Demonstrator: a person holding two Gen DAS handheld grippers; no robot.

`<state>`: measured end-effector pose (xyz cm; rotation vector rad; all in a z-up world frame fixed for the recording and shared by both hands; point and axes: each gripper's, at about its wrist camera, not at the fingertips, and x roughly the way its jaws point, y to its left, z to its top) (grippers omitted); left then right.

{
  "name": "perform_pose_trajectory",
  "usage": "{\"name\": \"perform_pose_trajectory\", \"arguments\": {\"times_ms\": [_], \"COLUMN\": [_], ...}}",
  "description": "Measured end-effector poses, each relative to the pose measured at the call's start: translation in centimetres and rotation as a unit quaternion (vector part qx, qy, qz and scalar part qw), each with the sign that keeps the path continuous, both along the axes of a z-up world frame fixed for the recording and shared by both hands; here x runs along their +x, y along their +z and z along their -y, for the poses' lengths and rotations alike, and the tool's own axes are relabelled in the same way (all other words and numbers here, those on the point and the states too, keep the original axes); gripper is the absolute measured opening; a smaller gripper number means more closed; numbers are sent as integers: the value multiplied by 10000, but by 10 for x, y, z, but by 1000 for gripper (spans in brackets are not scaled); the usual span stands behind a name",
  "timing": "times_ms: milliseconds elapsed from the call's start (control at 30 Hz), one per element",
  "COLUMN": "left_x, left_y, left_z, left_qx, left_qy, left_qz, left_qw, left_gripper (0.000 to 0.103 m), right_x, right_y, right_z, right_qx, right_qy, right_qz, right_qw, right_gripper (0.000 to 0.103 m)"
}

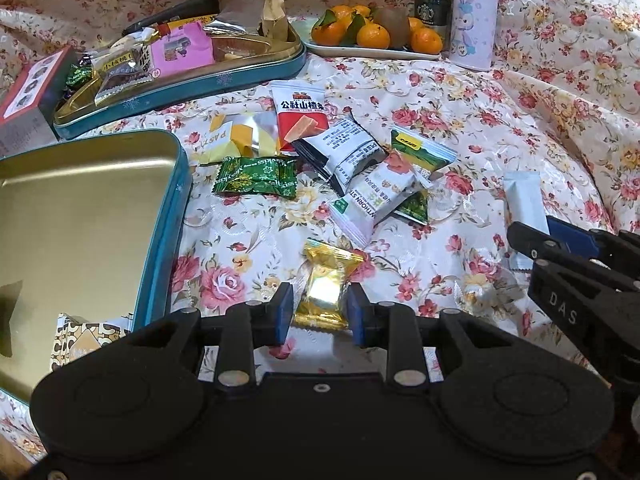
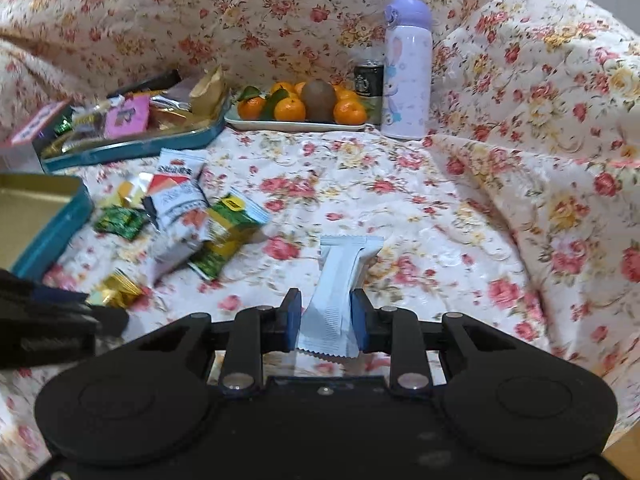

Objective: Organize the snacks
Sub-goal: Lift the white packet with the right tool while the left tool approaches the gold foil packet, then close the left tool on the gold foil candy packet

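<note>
Nearest, the left gripper has its blue pads closed against the sides of a gold foil candy, which sits pinched at its waist between them over the floral cloth. Such a wrapper is likely feather-light, crinkly and a little slippery, so a hold across the narrow middle, below the flared twisted end, looks the safest place. Similarly, the right gripper is clenched on a pale blue sachet, gripping its lower part near the serrated edge while the rest of the packet stands up and away from the jaws. It appears thin and floppy, apt to bend above the pads, and would probably be steadier taken nearer its centre. Just left of the held candy lies the open teal tin, gold inside and nearly bare, a likely home for these pieces. Beyond, loose snacks lie heaped together: a green candy, white packets and a red hawthorn packet, all soft-walled and light. Farther back a second teal tin is already filled, with a plate of oranges and a lilac flask behind.
</note>
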<state>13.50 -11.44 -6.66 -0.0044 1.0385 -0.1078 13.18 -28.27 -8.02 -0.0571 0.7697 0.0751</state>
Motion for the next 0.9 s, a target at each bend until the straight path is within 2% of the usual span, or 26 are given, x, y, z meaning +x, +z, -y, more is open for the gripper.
{"name": "perform_pose_trajectory", "arguments": {"times_ms": [100, 233, 400, 500, 700, 800, 833, 900], "left_x": [2, 5, 7, 9, 10, 11, 11, 10], "left_y": [1, 2, 2, 2, 0, 1, 1, 2], "left_z": [-4, -9, -4, 1, 6, 5, 4, 1], "left_qx": [-157, -295, -141, -26, 132, 49, 8, -97], "left_qy": [25, 69, -44, -128, -216, -177, -152, -108], "left_qz": [-56, -116, -59, -26, 19, 25, 25, -2], "left_qw": [9999, 9995, 9999, 9999, 9997, 9998, 9999, 9999], "left_gripper": [38, 38, 39, 45, 46, 36, 28, 27], "right_x": [0, 1, 1, 1, 5, 7, 7, 6], "right_y": [-3, -8, -14, -15, -15, -15, -15, -16], "right_z": [4, 2, 1, 0, 1, 1, 1, 1], "right_qx": [45, 53, 256, 287, 377, 388, 367, 320], "right_qy": [0, -30, -106, -109, -175, -211, -223, -250], "right_qz": [-5, -41, -134, -130, -150, -129, -108, -64], "right_qw": [10000, 10000, 9995, 9994, 9990, 9989, 9990, 9992], "right_gripper": [30, 37, 44, 47, 49, 49, 47, 37]}}
